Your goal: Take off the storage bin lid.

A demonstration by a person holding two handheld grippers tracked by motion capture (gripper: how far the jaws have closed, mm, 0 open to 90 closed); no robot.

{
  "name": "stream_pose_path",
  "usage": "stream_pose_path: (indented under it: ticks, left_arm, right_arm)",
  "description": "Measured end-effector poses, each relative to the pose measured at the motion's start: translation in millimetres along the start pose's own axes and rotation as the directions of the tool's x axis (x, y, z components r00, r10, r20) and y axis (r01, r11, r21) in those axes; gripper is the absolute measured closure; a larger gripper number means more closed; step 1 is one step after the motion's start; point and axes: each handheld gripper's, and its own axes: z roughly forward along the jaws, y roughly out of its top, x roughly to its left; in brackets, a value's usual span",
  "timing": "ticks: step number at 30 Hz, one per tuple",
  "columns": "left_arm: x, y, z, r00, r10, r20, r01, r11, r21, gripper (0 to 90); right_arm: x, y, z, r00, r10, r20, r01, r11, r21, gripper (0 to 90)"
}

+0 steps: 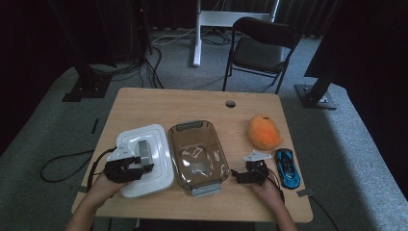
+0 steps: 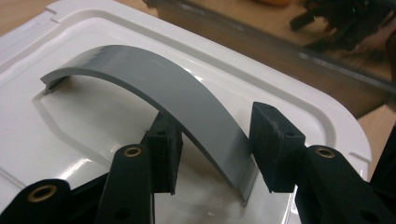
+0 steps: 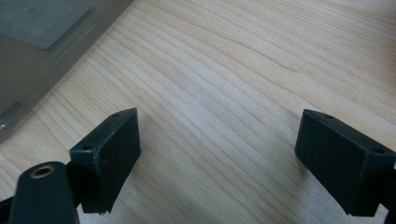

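A white lid with a grey arched handle lies at the table's left. My left gripper is low over the near end of that handle. In the left gripper view the handle runs between the two pads of the left gripper; the jaws straddle it and a narrow gap shows at the right pad, so it is open. Beside the lid stands a clear brownish container. My right gripper rests near the container's right front corner, open over bare wood, nothing between its jaws.
An orange plush and a blue toy car lie on the right of the table, close to the right hand. The container's edge sits just left of the right jaws. A black chair stands behind the table.
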Motion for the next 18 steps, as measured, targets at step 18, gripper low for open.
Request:
stream_pose_path:
  ticks: [18]
  left_arm:
    - [15.2,-32.8,39.0,0.9976,-0.031,0.062,0.029,0.9992,0.027,55.4]
  right_arm:
    - [0.0,0.0,0.0,1.0,0.0,0.0,0.0,1.0,0.0,13.2]
